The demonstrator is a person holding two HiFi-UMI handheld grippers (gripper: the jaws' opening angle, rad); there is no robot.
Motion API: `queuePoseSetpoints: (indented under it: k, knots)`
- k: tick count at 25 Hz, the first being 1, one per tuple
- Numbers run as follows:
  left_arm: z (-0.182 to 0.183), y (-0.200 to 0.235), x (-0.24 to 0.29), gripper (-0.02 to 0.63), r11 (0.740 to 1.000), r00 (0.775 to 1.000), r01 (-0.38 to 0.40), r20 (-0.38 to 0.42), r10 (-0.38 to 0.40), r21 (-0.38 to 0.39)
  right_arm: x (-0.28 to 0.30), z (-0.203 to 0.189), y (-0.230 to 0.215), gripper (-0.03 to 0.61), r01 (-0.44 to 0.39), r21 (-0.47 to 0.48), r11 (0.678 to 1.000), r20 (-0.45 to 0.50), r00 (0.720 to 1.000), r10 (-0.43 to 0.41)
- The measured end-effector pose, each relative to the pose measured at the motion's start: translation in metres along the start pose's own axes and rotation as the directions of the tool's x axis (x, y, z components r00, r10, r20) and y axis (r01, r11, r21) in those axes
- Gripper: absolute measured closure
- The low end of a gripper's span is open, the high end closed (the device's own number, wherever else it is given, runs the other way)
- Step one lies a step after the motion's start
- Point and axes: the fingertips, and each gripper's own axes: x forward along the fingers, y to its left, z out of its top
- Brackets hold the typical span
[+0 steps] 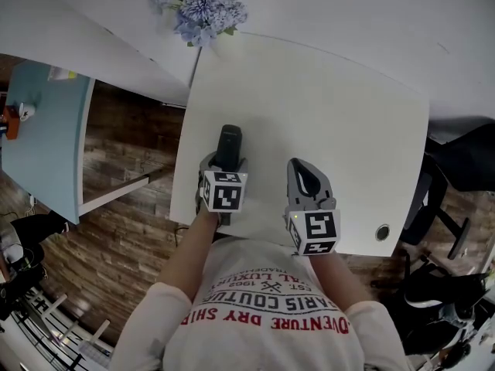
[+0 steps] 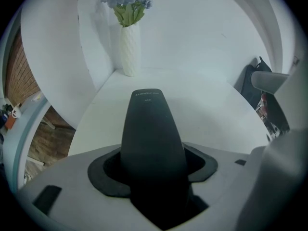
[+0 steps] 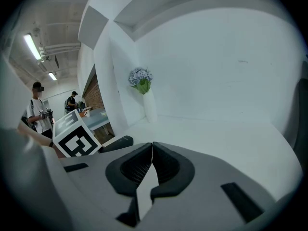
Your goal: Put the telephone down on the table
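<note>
The telephone (image 1: 229, 144) is a slim black handset. My left gripper (image 1: 223, 167) is shut on its near end, and its far end points away over the white table (image 1: 325, 107). In the left gripper view the handset (image 2: 152, 129) stands out between the dark pads (image 2: 103, 170), tilted down toward the tabletop (image 2: 216, 114); whether it touches the top I cannot tell. My right gripper (image 1: 306, 182) hovers just right of it over the table's near part, its jaws shut on nothing. In the right gripper view the two ribbed pads (image 3: 139, 165) meet, and the handset's tip (image 3: 117, 143) shows at left.
A white vase of blue flowers (image 1: 199, 10) stands at the table's far left corner (image 2: 129, 52) (image 3: 147, 100). The table's left edge drops to a wooden floor (image 1: 128, 161). A light blue table (image 1: 42, 122) stands left. A dark chair (image 1: 456, 176) is right. People (image 3: 38, 112) stand far off.
</note>
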Motion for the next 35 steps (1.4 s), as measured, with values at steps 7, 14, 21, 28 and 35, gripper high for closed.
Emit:
queuePoseSetpoints:
  k: [7,14,21,28,35]
  knots:
    - [0.000,0.000,0.000,0.305,1.000,1.000,0.007,0.003,-0.007,-0.012,-0.002,-0.002,0.004,0.552,0.000,0.001,1.000,-0.008,1.000,0.000]
    - [0.009,-0.001,-0.013,0.278,0.997,0.996,0.055,0.071,-0.050,-0.063,-0.012,-0.001,0.007,0.552,0.012,-0.003,1.000,0.001,1.000,-0.012]
    - [0.019,-0.006,-0.047,0.267,0.993,0.984,0.094,0.161,-0.081,-0.072,-0.030,0.005,0.016,0.552,0.030,0.008,1.000,0.035,0.999,-0.030]
    - [0.038,-0.011,-0.109,0.364,0.990,0.953,0.102,0.295,-0.070,-0.094,-0.052,0.019,0.027,0.552,0.067,-0.007,0.998,0.085,0.994,-0.066]
    - [0.064,-0.010,-0.159,0.548,0.994,0.911,0.087,0.408,-0.054,-0.062,-0.067,0.048,0.049,0.552,0.092,-0.049,0.995,0.164,0.983,-0.082]
